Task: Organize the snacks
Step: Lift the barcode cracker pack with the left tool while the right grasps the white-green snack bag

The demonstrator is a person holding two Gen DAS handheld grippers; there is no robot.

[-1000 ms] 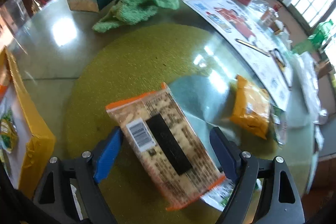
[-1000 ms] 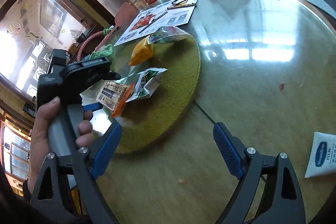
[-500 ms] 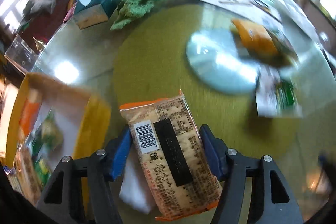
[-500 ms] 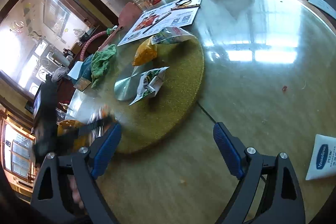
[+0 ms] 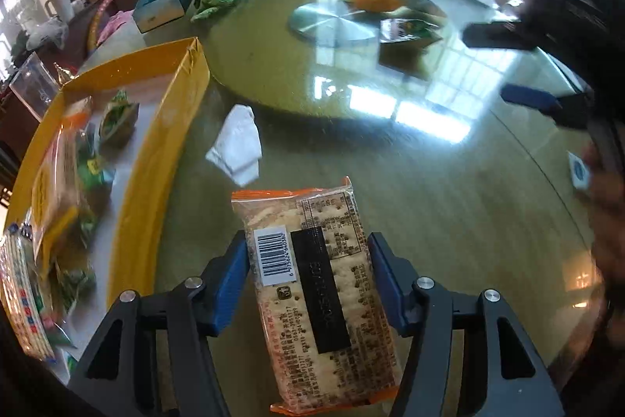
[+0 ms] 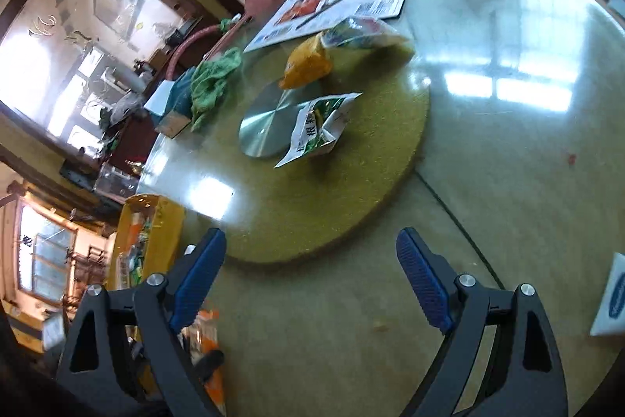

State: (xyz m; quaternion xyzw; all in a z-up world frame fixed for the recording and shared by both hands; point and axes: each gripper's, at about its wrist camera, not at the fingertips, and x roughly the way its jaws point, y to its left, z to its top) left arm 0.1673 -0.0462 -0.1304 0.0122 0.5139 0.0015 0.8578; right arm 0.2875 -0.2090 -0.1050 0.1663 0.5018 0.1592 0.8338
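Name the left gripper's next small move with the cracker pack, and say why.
Probably swing left over the yellow tray before letting go. The left gripper is shut on the cracker pack, which hangs over bare table beside the tray's near wall, and other snacks already lie inside the tray.

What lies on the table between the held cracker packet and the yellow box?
In the left wrist view, between the cracker packet and the yellow box, only bare table; the white tissue sits farther ahead.

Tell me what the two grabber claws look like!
Both the left gripper and right gripper have black angular frames with silver round bolts. Their fingers wear ribbed blue pads. No cables or writing show.
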